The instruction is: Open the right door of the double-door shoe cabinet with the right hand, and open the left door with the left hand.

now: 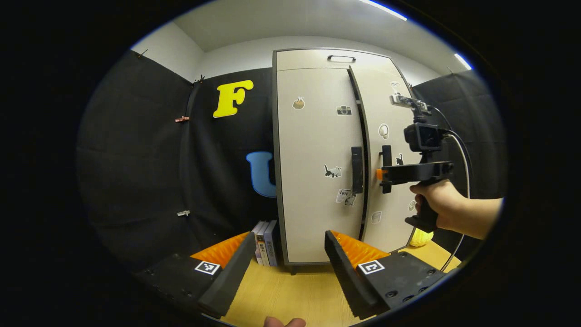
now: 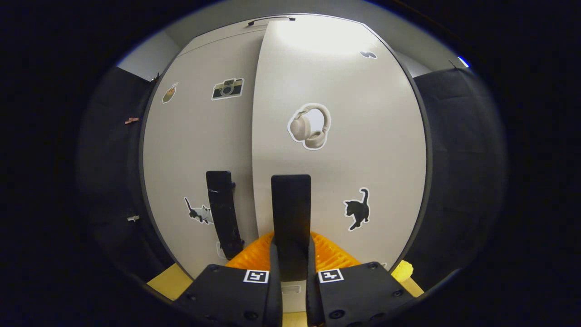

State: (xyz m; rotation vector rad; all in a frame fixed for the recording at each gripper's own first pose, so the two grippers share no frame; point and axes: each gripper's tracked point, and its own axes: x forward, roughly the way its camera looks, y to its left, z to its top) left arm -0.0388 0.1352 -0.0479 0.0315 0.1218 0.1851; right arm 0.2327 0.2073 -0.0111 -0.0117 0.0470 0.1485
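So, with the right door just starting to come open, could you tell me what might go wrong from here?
The right gripper pinches only the lower end of the right door's handle, so it might slip off as the door swings wider. The left gripper is open and well short of the left door's handle; reaching in, it could cross the other hand nearby. The books beside the cabinet could get knocked.

open tabletop (image 1: 290, 290) before closed left door (image 1: 313, 181)
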